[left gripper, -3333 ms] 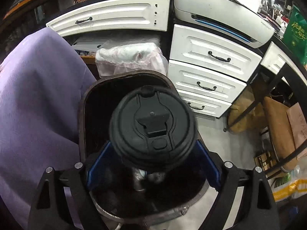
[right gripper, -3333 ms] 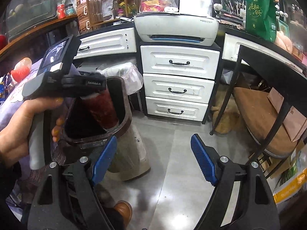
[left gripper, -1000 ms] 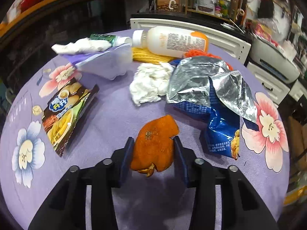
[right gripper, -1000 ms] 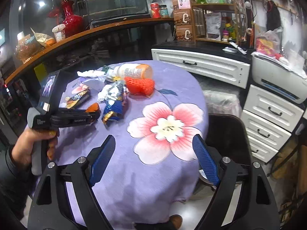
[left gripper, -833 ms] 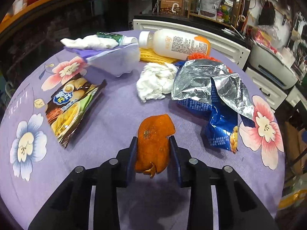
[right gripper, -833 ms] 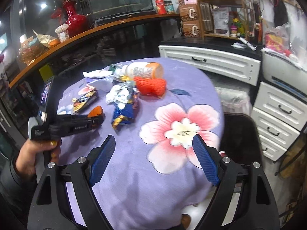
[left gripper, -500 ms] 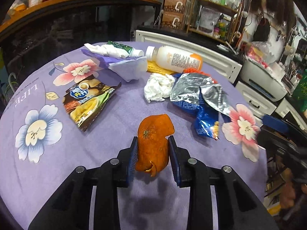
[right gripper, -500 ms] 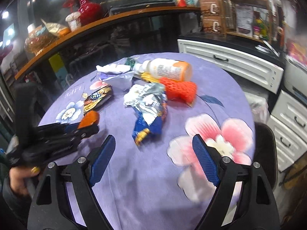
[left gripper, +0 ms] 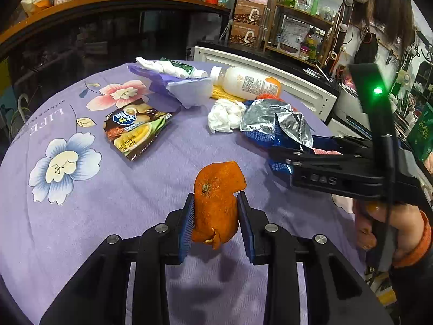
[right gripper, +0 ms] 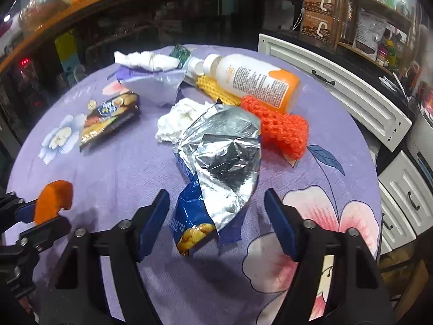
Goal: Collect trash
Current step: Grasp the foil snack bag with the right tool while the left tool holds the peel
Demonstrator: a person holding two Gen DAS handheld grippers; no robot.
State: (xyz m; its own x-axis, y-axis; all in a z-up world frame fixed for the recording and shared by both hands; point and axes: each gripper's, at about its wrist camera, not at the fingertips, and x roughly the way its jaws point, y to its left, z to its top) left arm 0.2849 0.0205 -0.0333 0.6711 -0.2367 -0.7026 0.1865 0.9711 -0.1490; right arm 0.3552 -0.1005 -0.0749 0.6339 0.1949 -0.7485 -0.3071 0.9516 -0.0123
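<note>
— Orange peel [left gripper: 216,203], light and limp, is pinched mid-strip in the left gripper [left gripper: 216,222] above the near bench [left gripper: 121,216].

— And the crinkly foil chip bag [right gripper: 219,162]?

— Slippery. The right gripper [right gripper: 216,216] has been closing, jaws unclenched astride its near end; contact probably not yet, and the bin is unseen.

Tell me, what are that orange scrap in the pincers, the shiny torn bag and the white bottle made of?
The orange scrap looks like citrus peel: dimpled matte skin with a stem scar. The torn snack bag seems foil-lined plastic film: a crinkled mirror inside, printed blue outside. The white bottle is probably smooth, opaque plastic with a printed label.
</note>
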